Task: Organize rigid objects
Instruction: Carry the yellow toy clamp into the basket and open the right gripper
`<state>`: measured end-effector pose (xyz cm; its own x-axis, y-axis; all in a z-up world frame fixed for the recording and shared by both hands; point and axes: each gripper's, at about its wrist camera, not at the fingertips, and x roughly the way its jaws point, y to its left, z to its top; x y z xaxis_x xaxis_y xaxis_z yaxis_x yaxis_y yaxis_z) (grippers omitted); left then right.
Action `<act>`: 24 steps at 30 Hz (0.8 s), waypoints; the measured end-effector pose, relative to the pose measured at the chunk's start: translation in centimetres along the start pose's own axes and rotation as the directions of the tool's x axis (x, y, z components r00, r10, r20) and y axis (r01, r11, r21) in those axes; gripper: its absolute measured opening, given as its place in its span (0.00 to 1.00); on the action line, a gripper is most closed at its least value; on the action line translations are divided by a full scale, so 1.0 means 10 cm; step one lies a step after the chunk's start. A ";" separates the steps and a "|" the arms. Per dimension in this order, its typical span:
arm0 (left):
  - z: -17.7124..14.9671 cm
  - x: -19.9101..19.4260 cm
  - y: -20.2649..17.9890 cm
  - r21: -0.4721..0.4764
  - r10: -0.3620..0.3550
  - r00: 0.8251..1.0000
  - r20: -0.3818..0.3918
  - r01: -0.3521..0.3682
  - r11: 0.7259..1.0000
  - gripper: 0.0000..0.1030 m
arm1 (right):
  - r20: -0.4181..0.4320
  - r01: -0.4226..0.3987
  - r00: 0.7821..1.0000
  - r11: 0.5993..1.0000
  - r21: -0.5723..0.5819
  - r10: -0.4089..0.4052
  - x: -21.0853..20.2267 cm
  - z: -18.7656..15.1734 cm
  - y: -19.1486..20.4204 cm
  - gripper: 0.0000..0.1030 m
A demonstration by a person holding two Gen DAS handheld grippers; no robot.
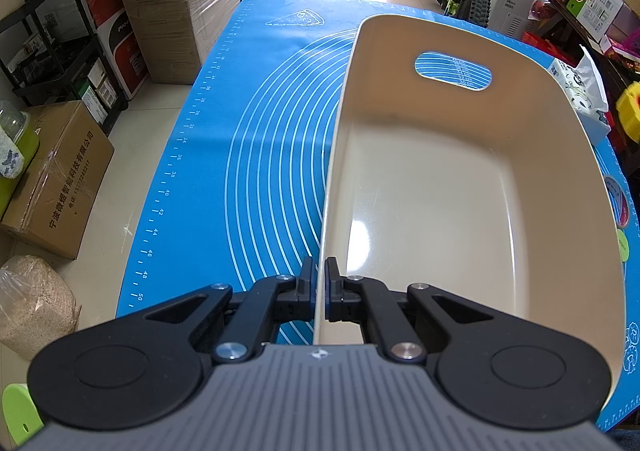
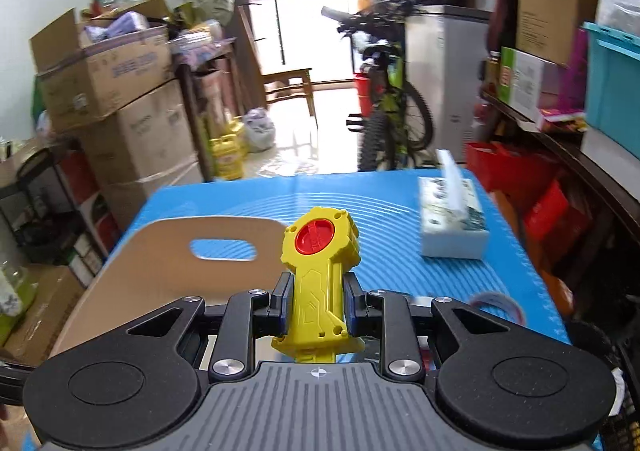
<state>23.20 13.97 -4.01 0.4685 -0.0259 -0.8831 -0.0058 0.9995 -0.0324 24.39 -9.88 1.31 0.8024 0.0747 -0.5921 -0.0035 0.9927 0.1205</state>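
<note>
On the blue mat (image 1: 256, 155), left hand-held gripper (image 1: 319, 293) pinching the beige bin (image 1: 460, 187) wall, right hand-held gripper (image 2: 318, 305) clamping a yellow toy (image 2: 320, 271)

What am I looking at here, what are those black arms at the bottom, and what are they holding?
Those are two handheld claws, one in each of a person's hands, each with a camera looking along its fingers. In the left view, the left claw pinches the side wall of a beige plastic bin with a handle cutout, which is empty. In the right view, the right claw grips a yellow plastic toy with a red round button. A blue silicone baking mat covers the table; a patterned tissue box sits on it.
</note>
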 end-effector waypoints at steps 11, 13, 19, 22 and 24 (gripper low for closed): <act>-0.01 0.00 -0.01 0.002 0.003 1.000 0.000 -0.003 1.000 0.06 | -0.105 -0.107 0.990 0.990 -0.089 0.098 0.26 -0.12 0.70 0.33; -0.01 0.00 -0.01 0.002 0.002 1.000 0.000 -0.002 1.000 0.06 | -0.132 -0.120 0.985 0.988 -0.099 0.107 0.33 -0.17 0.80 0.33; -0.01 0.00 -0.01 0.002 0.002 1.000 0.000 -0.002 1.000 0.05 | -0.216 -0.151 0.969 0.981 -0.124 0.122 0.50 -0.29 1.02 0.33; -0.01 0.00 -0.01 0.002 0.003 1.000 -0.001 -0.003 1.000 0.05 | -0.254 -0.160 0.959 0.978 -0.136 0.122 0.58 -0.34 1.08 0.33; -0.01 0.00 -0.01 0.003 0.003 1.000 0.000 -0.003 1.000 0.05 | -0.279 -0.160 0.954 0.976 -0.148 0.114 0.63 -0.37 1.12 0.33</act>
<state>23.15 13.90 -4.09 0.4681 -0.0225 -0.8834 -0.0049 0.9996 -0.0281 27.19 2.04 -3.98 0.5983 0.2109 -0.7731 -0.2205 0.9708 0.0941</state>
